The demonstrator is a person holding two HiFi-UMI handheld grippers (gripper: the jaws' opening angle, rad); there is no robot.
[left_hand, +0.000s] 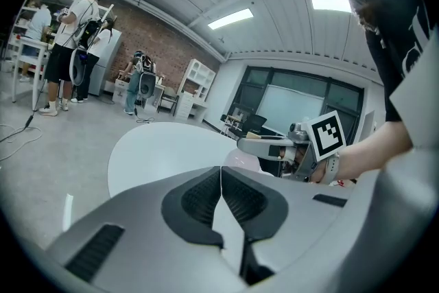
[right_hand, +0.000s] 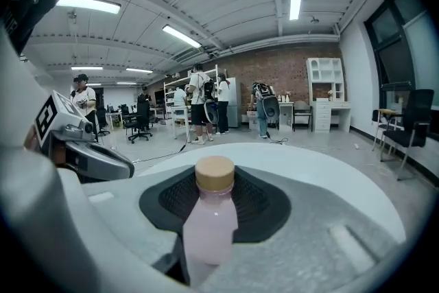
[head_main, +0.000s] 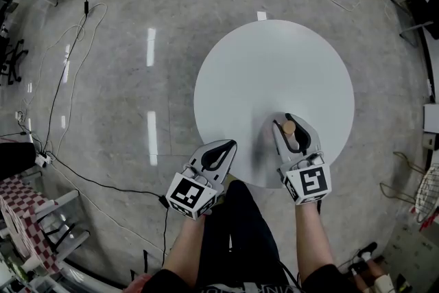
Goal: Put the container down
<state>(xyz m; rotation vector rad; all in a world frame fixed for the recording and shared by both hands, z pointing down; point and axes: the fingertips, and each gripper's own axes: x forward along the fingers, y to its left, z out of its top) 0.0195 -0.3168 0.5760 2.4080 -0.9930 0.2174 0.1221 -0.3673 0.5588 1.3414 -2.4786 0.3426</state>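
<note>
Holding: the right hand-held gripper (head_main: 288,121) pinches a pale pink bottle (right_hand: 211,219), with a black pad against each side of it.
Bottle: it has a tan round cap (right_hand: 215,173). In the right gripper view the cap sits at the far end, toward the jaw tips, and the body fills the gap between the pads down to the lower edge.
Seen from the side: in the left gripper view the cap pokes out above the right jaws and the pink body shows below them, close over the counter. Whether the base touches the top cannot be told.
Place: in the head view the bottle is over the near part of the round white counter (head_main: 274,65), a little in from its edge.
Left hand-held gripper (head_main: 230,145): its jaws are pressed together with nothing between them. It sits at the counter's near-left edge, apart from the bottle and level beside the right one.
Arms: both bare forearms reach forward from the lower edge of the head view.
Surroundings: a grey floor (head_main: 137,3) with black cables (head_main: 65,79) trailing on it. People (right_hand: 206,103) stand before a brick wall at the far side of the room.
</note>
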